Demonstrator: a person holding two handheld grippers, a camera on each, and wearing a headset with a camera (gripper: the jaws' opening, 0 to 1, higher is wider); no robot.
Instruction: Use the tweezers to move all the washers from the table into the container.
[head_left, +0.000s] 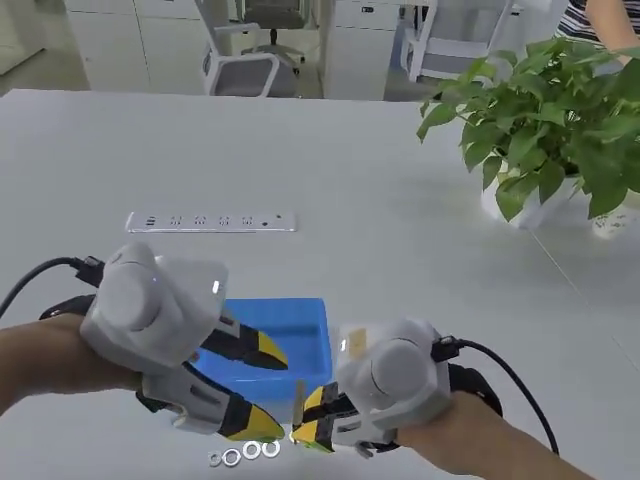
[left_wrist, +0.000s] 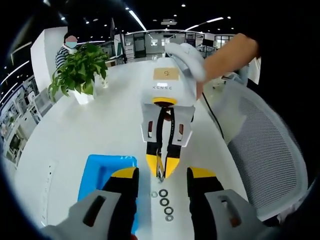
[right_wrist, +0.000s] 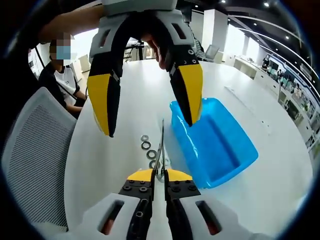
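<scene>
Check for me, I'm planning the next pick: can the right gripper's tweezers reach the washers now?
Probably yes. The right gripper is shut on the tweezers, whose tips are close by the washers; the left gripper is open with its jaws to either side, leaving the row bare.

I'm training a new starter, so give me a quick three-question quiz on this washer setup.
1. True or false: the right gripper is shut on the tweezers.
2. The washers lie: A in the blue container; B on the table; C on the floor.
3. Fill in: the left gripper has its jaws ____.
Key: 1 true; 2 B; 3 open.
</scene>
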